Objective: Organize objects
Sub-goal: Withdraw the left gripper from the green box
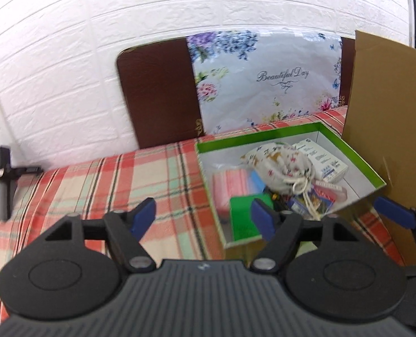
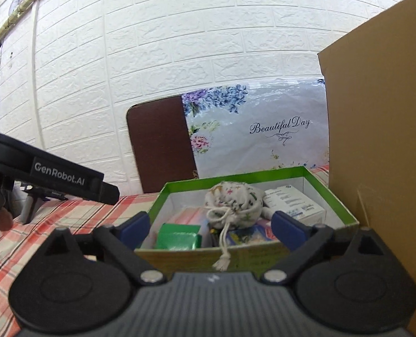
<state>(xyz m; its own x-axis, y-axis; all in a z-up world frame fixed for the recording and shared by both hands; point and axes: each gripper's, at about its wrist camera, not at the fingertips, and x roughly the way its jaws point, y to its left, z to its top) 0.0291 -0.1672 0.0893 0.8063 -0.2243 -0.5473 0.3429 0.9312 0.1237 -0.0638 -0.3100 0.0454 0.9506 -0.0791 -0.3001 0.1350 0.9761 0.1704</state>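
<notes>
An open green-rimmed box (image 1: 258, 136) (image 2: 236, 178) sits on the plaid cloth. It holds a floral drawstring pouch (image 1: 280, 165) (image 2: 233, 203), a white carton (image 1: 324, 160) (image 2: 294, 203), a pink packet (image 1: 230, 188), a green packet (image 1: 245, 219) (image 2: 178, 237) and a blue card pack (image 1: 311, 205). My left gripper (image 1: 203, 219) is open and empty, hovering at the box's near left corner. My right gripper (image 2: 210, 227) is open and empty too, its fingers straddling the box's near wall without touching the pouch. The pouch cord (image 2: 223, 250) hangs over that wall.
A tall cardboard panel (image 1: 387, 118) (image 2: 381, 140) stands right against the box. Behind it a floral plastic bag (image 1: 266, 81) and a brown board (image 1: 157, 95) lean on the white brick wall. A small camera on a stand (image 1: 0, 174) is at the far left of the cloth.
</notes>
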